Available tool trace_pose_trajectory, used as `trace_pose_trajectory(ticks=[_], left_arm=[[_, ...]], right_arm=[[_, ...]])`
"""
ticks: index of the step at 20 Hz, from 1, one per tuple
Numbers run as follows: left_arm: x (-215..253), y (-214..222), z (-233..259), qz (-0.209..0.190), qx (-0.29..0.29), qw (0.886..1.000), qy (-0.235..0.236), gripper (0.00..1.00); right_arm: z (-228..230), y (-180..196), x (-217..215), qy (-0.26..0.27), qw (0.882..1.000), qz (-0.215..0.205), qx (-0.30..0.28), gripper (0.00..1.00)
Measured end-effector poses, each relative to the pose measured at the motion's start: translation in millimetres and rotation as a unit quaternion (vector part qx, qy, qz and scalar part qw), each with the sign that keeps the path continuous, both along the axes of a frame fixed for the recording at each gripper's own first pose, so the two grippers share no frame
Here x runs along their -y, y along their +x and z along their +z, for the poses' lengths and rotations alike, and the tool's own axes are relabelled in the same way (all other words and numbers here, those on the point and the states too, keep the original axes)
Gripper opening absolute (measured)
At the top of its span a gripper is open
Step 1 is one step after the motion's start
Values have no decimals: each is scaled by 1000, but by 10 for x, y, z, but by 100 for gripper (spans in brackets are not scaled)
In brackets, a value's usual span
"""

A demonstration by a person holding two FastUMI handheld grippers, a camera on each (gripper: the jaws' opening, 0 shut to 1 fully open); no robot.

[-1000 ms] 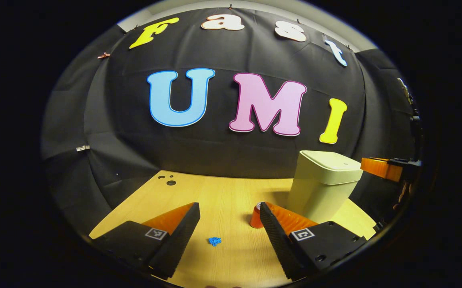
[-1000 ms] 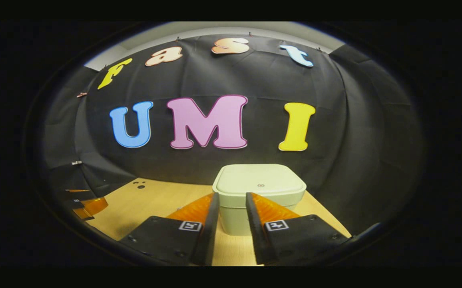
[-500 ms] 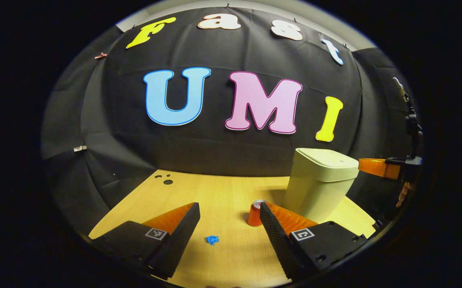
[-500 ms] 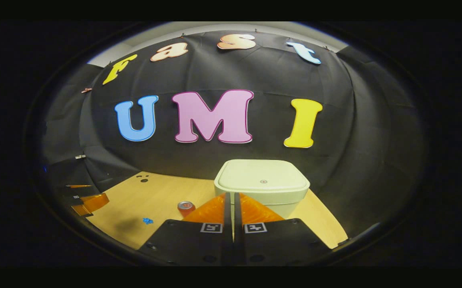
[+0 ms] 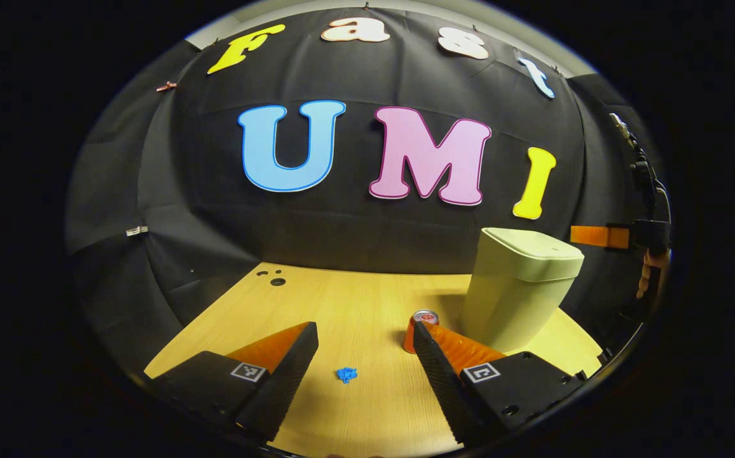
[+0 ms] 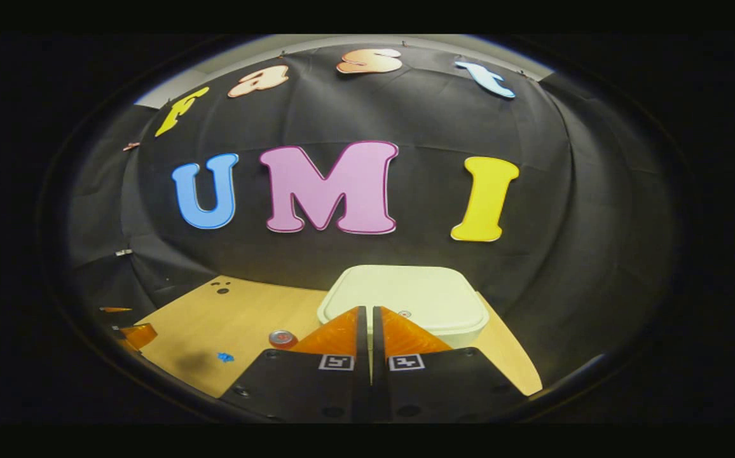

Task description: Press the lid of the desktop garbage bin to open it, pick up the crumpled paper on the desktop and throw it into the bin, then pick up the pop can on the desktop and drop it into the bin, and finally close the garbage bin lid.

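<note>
Four steps remain on our table (image 5: 355, 299): the garbage bin (image 5: 517, 289) is lidded under our right hand-held gripper (image 6: 368, 315), fingers together, while pop can (image 5: 419, 321) and crumpled paper (image 5: 346, 374) lie before our wide, empty left hand-held gripper (image 5: 365, 346).

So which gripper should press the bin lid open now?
Right. The right gripper, fingers shut, hangs just above the closed lid of the bin. The left gripper sits open, low by the crumpled paper.

Your light wooden tabletop (image 5: 355, 305) carries a pale lidded plastic bin (image 5: 514, 286). A red can (image 5: 419, 326) stands beside it. A small blue paper crumple (image 5: 346, 374) lies nearer you.
</note>
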State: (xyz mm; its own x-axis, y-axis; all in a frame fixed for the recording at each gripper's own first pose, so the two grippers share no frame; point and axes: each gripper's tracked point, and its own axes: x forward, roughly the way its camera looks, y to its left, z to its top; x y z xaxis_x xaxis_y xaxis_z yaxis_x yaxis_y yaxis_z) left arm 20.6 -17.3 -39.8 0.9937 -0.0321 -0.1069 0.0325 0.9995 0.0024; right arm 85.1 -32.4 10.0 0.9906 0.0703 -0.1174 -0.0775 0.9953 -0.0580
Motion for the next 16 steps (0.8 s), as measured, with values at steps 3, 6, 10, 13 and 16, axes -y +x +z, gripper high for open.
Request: trace_pose_trajectory(ticks=[3,6,10,13,16], left_arm=[[-60,-2,-1,11,-1,1000,-1,96],[-105,-1,-9,20,-4,1000,-1,96],[-141,-6,-25,28,-5,1000,0,96],[-157,7,-75,36,-11,999,2,96],[-132,13,-141,34,-20,999,2,96]], right_arm=[[-37,221,133,-5,1000,-14,-11,0],[-140,390,258,2,999,-30,-26,5],[-290,505,314,-7,998,-39,-44,5],[-305,538,251,-11,998,-29,-55,5],[-350,523,224,-13,998,-20,-63,1]])
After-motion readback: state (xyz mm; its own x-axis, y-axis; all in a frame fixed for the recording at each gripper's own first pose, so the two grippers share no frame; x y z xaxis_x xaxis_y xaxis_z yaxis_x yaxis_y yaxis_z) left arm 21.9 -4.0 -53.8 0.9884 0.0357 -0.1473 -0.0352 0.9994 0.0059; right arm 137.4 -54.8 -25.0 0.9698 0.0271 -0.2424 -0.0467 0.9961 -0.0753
